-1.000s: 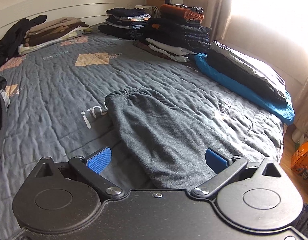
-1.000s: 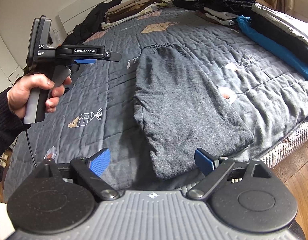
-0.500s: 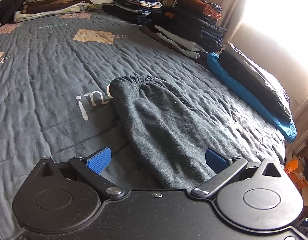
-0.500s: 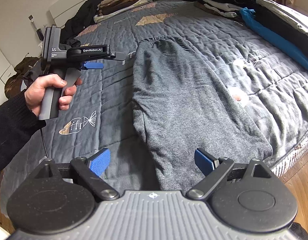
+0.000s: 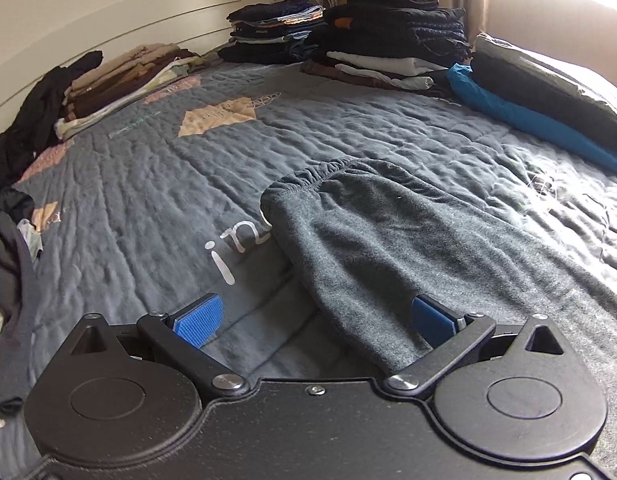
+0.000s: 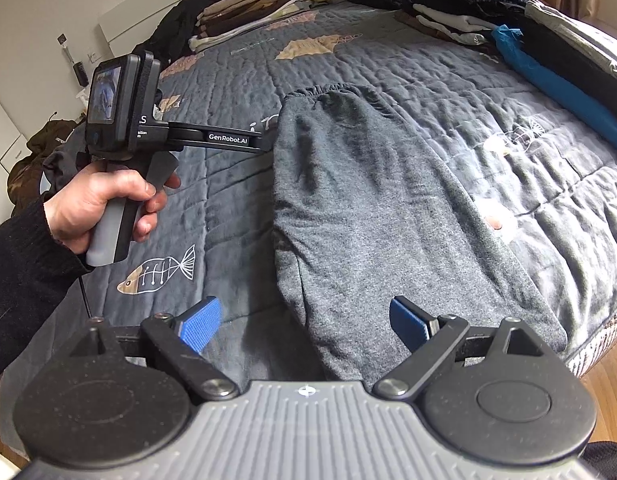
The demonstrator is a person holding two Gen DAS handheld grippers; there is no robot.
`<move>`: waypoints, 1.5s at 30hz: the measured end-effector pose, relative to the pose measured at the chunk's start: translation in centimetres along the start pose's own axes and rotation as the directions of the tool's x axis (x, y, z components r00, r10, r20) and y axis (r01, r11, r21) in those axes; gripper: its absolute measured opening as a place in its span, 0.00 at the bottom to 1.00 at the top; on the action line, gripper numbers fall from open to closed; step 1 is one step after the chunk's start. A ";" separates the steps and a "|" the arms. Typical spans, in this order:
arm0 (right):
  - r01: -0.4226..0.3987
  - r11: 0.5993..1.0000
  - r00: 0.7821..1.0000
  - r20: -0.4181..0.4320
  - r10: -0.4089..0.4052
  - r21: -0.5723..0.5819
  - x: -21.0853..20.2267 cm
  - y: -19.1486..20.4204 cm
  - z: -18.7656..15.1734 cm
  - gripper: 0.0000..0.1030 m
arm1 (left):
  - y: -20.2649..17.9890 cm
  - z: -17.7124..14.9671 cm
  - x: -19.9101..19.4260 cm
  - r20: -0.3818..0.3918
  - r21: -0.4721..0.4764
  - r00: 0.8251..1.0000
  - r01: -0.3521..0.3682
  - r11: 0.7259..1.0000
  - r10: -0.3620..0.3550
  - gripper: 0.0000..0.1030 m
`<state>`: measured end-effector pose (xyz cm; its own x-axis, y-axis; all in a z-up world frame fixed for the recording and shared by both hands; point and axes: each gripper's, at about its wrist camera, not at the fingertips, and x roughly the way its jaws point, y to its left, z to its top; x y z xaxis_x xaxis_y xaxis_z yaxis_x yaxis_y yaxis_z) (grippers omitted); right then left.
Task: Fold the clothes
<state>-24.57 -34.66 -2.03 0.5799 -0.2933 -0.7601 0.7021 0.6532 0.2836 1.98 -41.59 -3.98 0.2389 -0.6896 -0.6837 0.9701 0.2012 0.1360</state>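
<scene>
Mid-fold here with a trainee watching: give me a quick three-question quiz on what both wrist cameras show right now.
1. True or false: the left claw is clamped on the grey trousers.
2. Multiple choice: the trousers' elastic waistband lies at A) the end far from the claws, B) the end near the claws, C) under the blue garment.
3. Fill in: the hand gripping the left tool wears a ____ sleeve.

Key: 1 false, both the left and right claw are open, their blue pads apart with cloth showing between them. 2 A. 3 black.
</scene>
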 end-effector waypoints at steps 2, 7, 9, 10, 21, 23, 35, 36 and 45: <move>-0.001 1.000 1.000 -0.009 0.001 0.010 0.4 0.0 0.1 0.88 | -0.4 0.1 0.1 0.006 0.017 1.000 -0.012 1.000 0.011 0.98; 0.013 1.000 1.000 -0.025 -0.013 -0.006 1.2 0.3 0.3 0.88 | -0.6 0.0 0.8 0.007 0.048 0.999 -0.044 0.998 0.043 0.99; 0.011 1.000 1.000 -0.029 -0.011 -0.005 1.4 0.3 0.4 0.88 | -0.5 0.0 1.2 0.004 0.057 0.998 -0.056 0.997 0.056 0.99; 0.009 1.000 0.999 -0.031 -0.009 -0.003 1.5 0.3 0.5 0.88 | -0.3 0.1 1.3 0.004 0.056 0.999 -0.054 0.997 0.054 0.98; -0.009 0.999 1.000 -0.017 0.010 0.045 2.3 -1.2 1.7 0.88 | 6.2 0.2 6.3 0.035 -0.256 0.960 0.276 0.926 -0.277 0.98; -0.013 0.998 1.000 -0.016 0.014 0.058 2.4 -1.5 1.9 0.88 | 7.9 0.0 7.9 0.052 -0.341 0.936 0.344 0.875 -0.348 0.98; -0.013 0.995 1.000 -0.018 0.015 0.098 2.8 -3.2 2.2 0.88 | 11.0 -0.7 16.7 0.090 -0.581 0.831 0.492 0.649 -0.549 0.97; -0.011 0.995 1.000 -0.019 0.013 0.101 2.8 -3.4 2.2 0.88 | 10.9 -0.8 16.7 0.098 -0.574 0.828 0.500 0.649 -0.552 0.97; -0.003 0.991 1.000 -0.022 0.006 0.136 2.8 -4.9 1.8 0.88 | 9.5 -0.5 16.3 0.089 -0.524 0.763 0.583 0.621 -0.640 0.96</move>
<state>-25.63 -39.98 -4.48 0.5752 -0.2737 -0.7709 0.7499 0.5530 0.3632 15.07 -50.56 -14.23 -0.4349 -0.7172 -0.5445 0.7189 0.0876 -0.6896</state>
